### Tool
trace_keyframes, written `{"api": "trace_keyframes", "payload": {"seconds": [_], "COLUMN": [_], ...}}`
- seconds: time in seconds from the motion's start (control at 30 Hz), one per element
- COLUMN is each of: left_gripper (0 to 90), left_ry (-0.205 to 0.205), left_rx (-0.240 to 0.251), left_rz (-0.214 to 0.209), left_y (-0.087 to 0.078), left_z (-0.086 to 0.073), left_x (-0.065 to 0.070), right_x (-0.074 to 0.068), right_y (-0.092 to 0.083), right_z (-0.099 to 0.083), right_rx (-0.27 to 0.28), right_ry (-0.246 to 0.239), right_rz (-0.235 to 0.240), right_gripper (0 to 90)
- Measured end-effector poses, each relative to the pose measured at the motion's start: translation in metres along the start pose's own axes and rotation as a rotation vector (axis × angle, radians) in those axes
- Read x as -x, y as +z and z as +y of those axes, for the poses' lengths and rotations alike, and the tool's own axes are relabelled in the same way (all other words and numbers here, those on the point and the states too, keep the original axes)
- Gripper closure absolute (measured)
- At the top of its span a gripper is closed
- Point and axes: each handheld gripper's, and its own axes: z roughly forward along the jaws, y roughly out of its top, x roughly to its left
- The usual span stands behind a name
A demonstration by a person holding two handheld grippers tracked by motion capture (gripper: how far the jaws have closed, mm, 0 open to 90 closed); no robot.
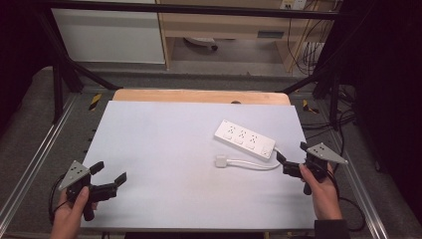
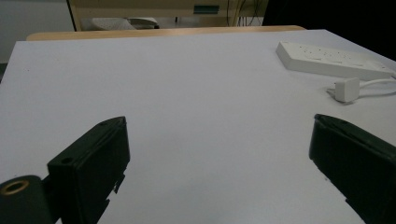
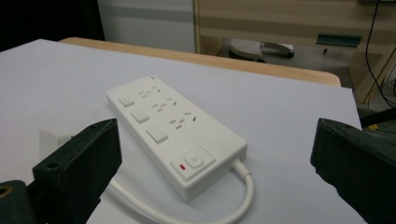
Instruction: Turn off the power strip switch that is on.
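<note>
White pwr strip [image 1: 245,139] just ahead of open right hand-held gripper [image 1: 292,157]

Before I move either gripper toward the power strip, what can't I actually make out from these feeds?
- Plug: in the right gripper view, mostly hidden behind that gripper's own jaw; its prongs cannot be made out in the high view either.
- Power strip: switch state too small in the high view.
- Cable: its loop is cut off by the bottom edge of the right gripper view.
- Socket detail: blurred in the left gripper view.
</note>
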Motion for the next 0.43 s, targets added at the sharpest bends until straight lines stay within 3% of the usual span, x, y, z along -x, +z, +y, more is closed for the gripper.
{"api": "trace_keyframes", "payload": {"seconds": [0.23, 0.43], "left_gripper": [5.0, 5.0], "left_ry": [0.001, 0.004], "left_rx": [0.001, -0.001], "left_rz": [-0.001, -0.001], "left_y": [0.000, 0.000], "left_z": [0.000, 0.000], "left_x": [0.000, 0.000], "right_x": [-0.001, -0.007], "right_y": [0.005, 0.021], "right_z": [-0.023, -0.046], "right_rx": [-0.097, -0.308], "right_ry": [0.019, -0.024], "right_rz": [-0.014, 0.007], "right_gripper": [2.9, 3.2]}}
